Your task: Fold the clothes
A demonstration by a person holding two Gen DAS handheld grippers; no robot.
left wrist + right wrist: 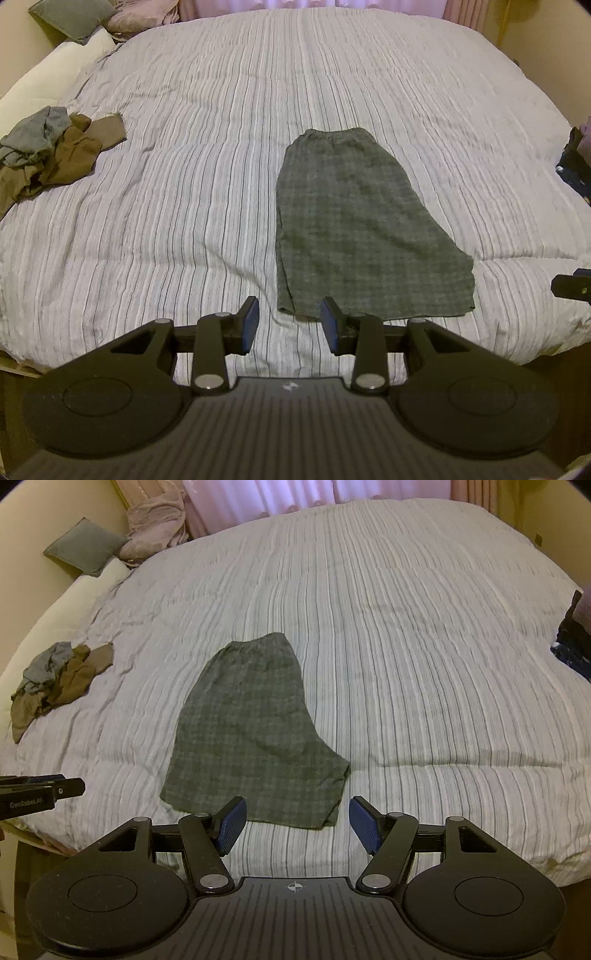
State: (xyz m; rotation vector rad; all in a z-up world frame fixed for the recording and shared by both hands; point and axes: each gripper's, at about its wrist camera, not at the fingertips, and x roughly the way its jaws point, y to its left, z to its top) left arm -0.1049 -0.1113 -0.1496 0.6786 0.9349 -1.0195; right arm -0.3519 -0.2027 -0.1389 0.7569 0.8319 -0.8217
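A grey checked pair of shorts [358, 225] [251, 731] lies flat on the striped bedspread, folded lengthwise, waistband at the far end and hem near the bed's front edge. My left gripper [290, 325] hovers above the hem's left corner, jaws apart with nothing between the blue pads. My right gripper [295, 825] hangs over the hem's right corner, jaws wide and empty. Each gripper's tip shows at the edge of the other's view: the right one [570, 286] and the left one [40, 792].
A crumpled heap of brown and grey-blue clothes [51, 155] [59, 679] lies at the bed's left side. Pillows [70, 18] and a pink bundle [155, 528] sit at the head. Dark clothes [576, 158] [574, 642] rest at the right edge. The bedspread [207, 147] spreads wide around the shorts.
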